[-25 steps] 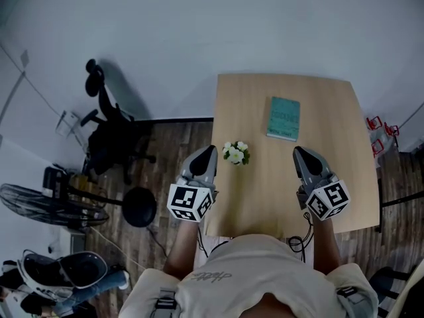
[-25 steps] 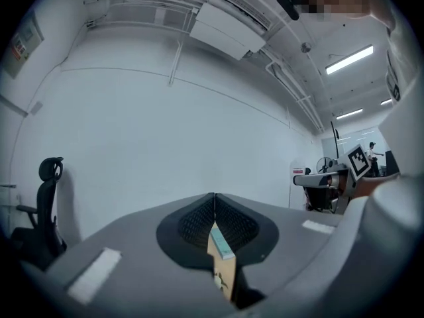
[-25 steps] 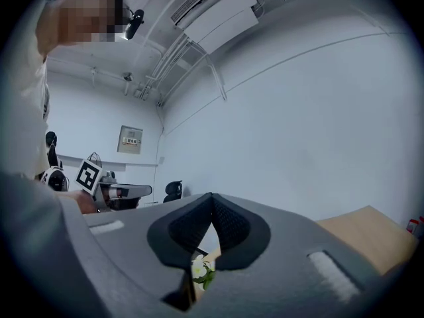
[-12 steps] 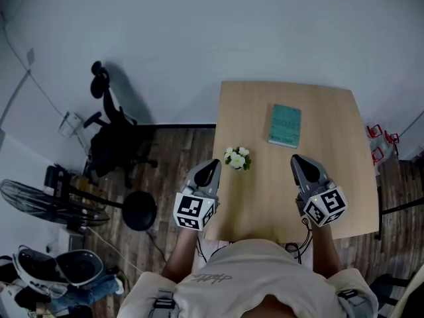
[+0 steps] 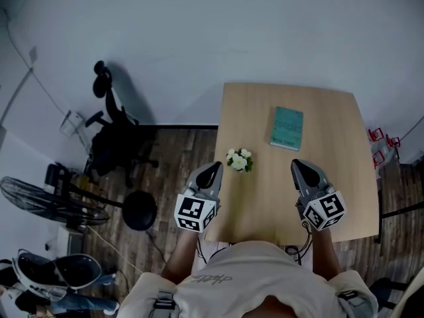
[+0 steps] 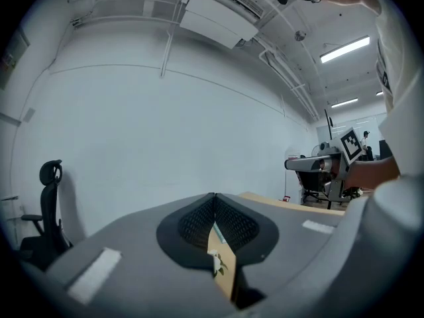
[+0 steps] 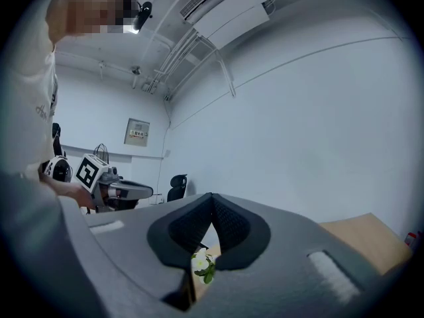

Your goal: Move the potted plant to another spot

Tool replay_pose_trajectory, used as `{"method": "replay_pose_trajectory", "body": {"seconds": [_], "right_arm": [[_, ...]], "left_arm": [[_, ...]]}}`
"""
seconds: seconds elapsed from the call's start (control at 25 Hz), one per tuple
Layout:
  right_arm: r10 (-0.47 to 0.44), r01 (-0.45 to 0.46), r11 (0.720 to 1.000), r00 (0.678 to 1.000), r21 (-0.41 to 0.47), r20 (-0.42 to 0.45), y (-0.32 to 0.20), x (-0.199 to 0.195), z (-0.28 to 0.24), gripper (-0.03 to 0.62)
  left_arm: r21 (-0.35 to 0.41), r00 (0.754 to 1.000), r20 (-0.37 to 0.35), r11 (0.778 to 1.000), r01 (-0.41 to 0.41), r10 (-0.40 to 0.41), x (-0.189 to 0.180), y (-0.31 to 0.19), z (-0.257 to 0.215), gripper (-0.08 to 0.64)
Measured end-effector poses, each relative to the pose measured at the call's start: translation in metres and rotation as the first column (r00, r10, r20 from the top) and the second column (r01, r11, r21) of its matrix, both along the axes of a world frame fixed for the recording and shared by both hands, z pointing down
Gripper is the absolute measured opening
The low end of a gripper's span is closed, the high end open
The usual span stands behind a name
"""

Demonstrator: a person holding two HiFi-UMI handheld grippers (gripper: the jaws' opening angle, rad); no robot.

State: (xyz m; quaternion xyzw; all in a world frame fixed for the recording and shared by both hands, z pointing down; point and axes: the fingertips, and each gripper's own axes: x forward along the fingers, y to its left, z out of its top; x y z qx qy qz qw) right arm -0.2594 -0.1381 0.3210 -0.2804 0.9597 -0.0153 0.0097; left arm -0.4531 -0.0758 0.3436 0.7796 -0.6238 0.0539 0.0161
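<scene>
**A:** How are the grippers held?

**B:** The left gripper (image 5: 212, 167) and the right gripper (image 5: 297, 165) both reach out ahead of the person. They are roughly level, side by side and well apart.

**A:** And the jaws?

**B:** Each pair is pressed together at the tips, clamping nothing. The left forearm (image 5: 177, 254) and right forearm (image 5: 323, 247) are bare behind them.

I count one light wooden table (image 5: 331, 177), and on it one small potted plant with white flowers (image 5: 239, 160) and one thin teal book (image 5: 287, 128). There are two grey plastic grippers, the left gripper (image 5: 212, 169) and the right gripper (image 5: 298, 166), each with one black-and-white marker cube (image 5: 194, 212). On the dark wooden floor (image 5: 179, 151) are one black office chair (image 5: 116, 144) and one black wire-cage fan (image 5: 46, 204).
</scene>
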Motion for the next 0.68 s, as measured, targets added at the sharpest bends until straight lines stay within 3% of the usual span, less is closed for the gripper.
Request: {"method": "replay_pose_trajectory", "body": {"seconds": [0.68], "right_arm": [[-0.009, 0.01, 1.0, 0.999, 0.016, -0.038, 0.003, -0.01, 0.005, 0.002]], "left_arm": [[-0.004, 0.996, -0.078, 0.999, 0.044, -0.045, -0.021, 0.009, 0.013, 0.018]]}}
